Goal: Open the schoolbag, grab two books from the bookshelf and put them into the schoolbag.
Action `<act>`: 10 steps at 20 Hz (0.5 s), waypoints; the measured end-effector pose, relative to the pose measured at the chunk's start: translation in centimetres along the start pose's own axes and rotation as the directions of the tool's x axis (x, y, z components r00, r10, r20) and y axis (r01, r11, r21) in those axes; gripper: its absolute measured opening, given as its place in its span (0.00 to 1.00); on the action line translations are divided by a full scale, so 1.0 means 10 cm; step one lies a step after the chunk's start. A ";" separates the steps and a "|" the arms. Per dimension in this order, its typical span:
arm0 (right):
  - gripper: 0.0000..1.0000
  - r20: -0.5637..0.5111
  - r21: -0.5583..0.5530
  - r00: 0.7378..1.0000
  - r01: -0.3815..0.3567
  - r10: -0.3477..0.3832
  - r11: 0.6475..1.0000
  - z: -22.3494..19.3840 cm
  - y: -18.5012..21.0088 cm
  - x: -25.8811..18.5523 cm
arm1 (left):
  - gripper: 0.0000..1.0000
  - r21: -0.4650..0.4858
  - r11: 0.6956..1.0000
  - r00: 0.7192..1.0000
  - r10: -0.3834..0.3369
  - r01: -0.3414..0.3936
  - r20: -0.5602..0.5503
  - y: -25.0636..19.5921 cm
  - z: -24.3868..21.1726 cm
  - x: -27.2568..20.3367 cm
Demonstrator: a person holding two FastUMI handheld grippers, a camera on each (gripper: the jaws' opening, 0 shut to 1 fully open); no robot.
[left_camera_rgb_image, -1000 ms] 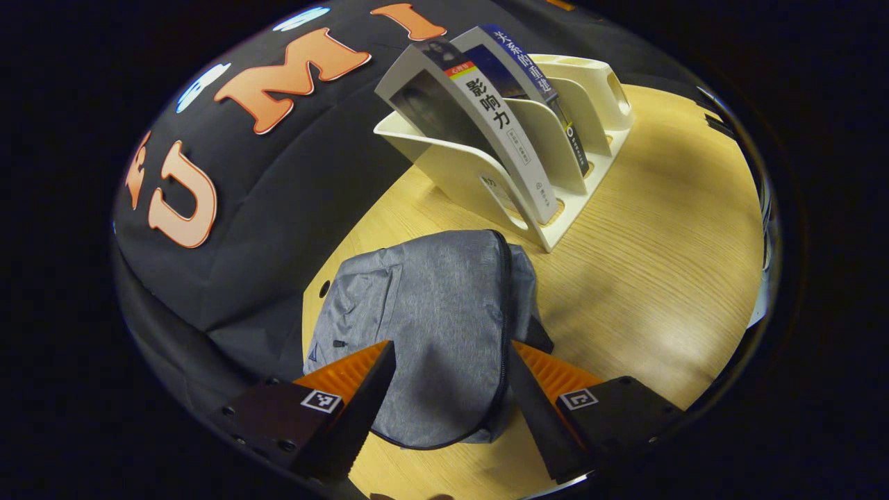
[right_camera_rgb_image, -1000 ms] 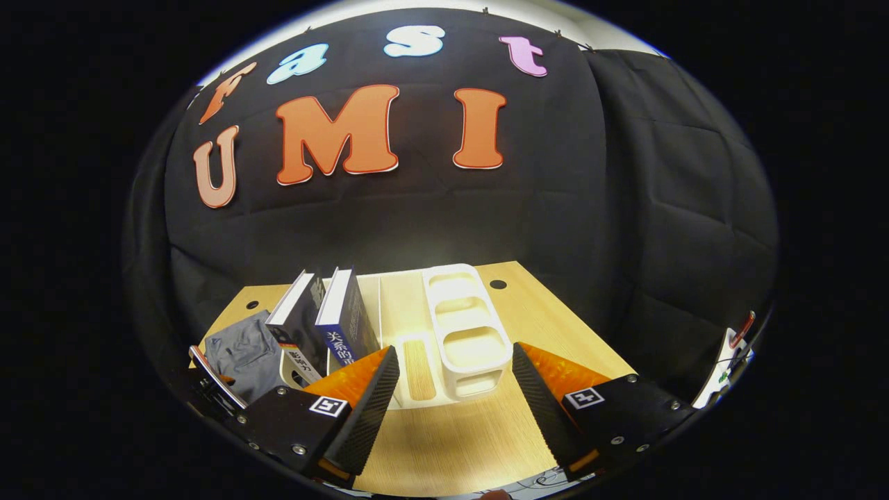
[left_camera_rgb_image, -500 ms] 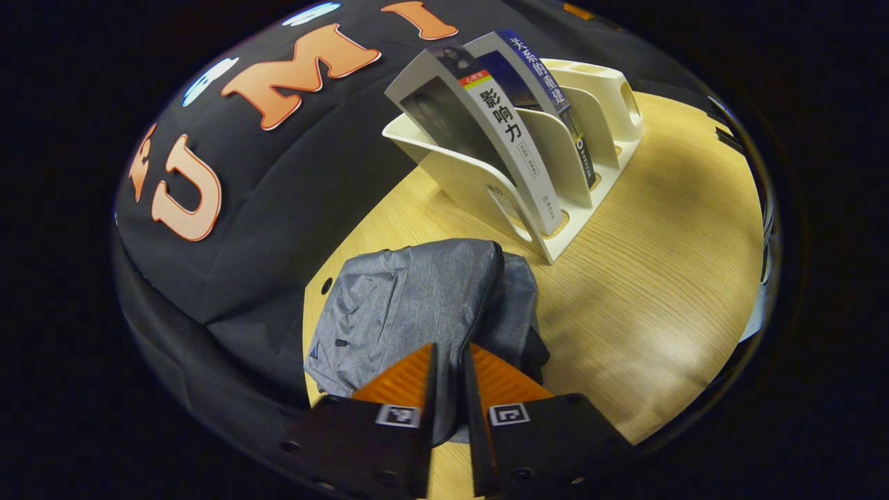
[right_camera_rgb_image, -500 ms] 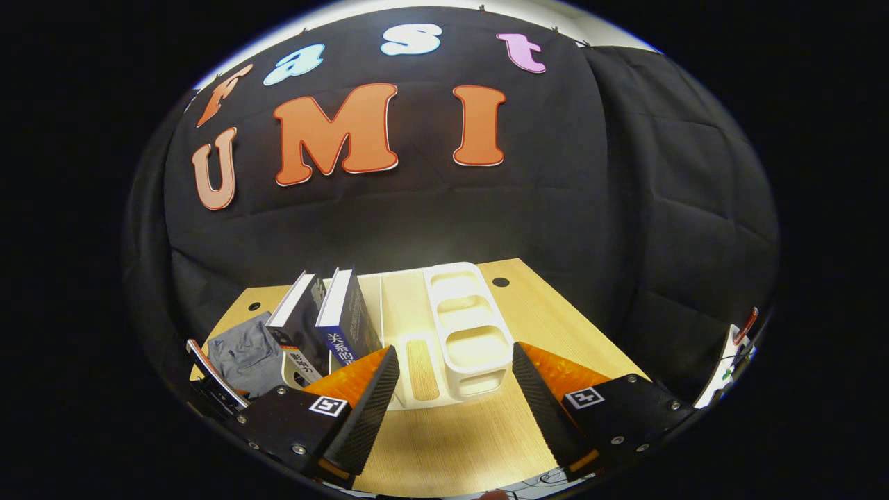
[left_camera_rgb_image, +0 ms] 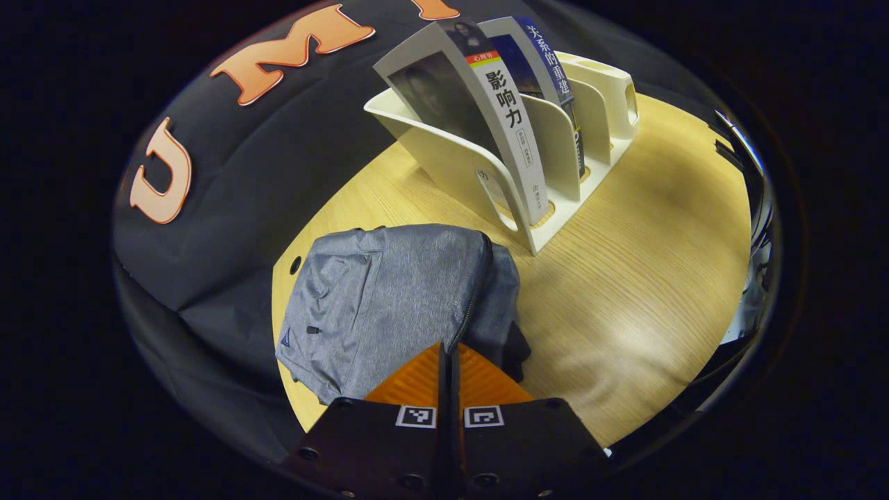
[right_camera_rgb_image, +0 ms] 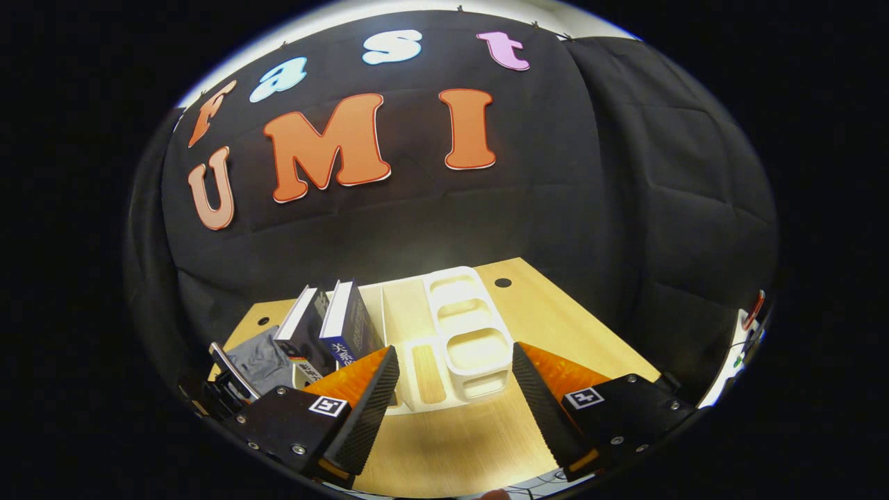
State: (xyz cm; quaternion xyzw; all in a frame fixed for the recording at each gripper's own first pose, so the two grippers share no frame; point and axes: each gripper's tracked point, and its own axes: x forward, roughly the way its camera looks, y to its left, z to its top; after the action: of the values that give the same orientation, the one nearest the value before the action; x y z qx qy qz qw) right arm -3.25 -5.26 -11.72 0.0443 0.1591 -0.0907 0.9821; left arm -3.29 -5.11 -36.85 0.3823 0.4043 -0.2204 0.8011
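- The schoolbag (left_camera_rgb_image: 389, 292) lies on the table (left_camera_rgb_image: 625, 278) just ahead of our left gripper (left_camera_rgb_image: 450, 351); soft cloth, so we take its zipper.
- Left gripper, wide a second ago, is now pinched together at the zipper line; whether it holds the pull, we cannot tell.
- Right gripper (right_camera_rgb_image: 455, 378) hangs wide before the bookshelf (right_camera_rgb_image: 462, 340); the books (right_camera_rgb_image: 326, 330) look stiff.

A pale wooden table (left_camera_rgb_image: 646, 278) (two round holes) meets the black cloth wall (right_camera_rgb_image: 625, 208).

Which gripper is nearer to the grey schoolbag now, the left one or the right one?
Left. The left gripper is closed right at the schoolbag zipper edge. The right gripper hangs open before the bookshelf, apart from the bag.
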 end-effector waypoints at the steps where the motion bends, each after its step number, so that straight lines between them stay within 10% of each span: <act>1: 0.98 -0.001 0.017 1.000 -0.010 0.010 1.000 0.00 0.01 0.00 | 0.01 0.003 1.000 1.000 -0.011 0.011 0.001 0.04 0.03 -0.02; 10: 0.98 -0.004 0.032 1.000 -0.027 0.028 0.999 0.01 0.04 -0.02 | 0.00 -0.072 0.997 0.999 -0.037 0.038 0.026 0.71 0.37 -0.56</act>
State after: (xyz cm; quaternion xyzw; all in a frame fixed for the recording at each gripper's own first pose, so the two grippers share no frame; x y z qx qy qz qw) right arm -3.28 -4.90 -11.53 0.0622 0.1591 -0.0796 0.9821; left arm -0.06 -3.39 -27.75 0.3427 0.4093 -0.2253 0.8150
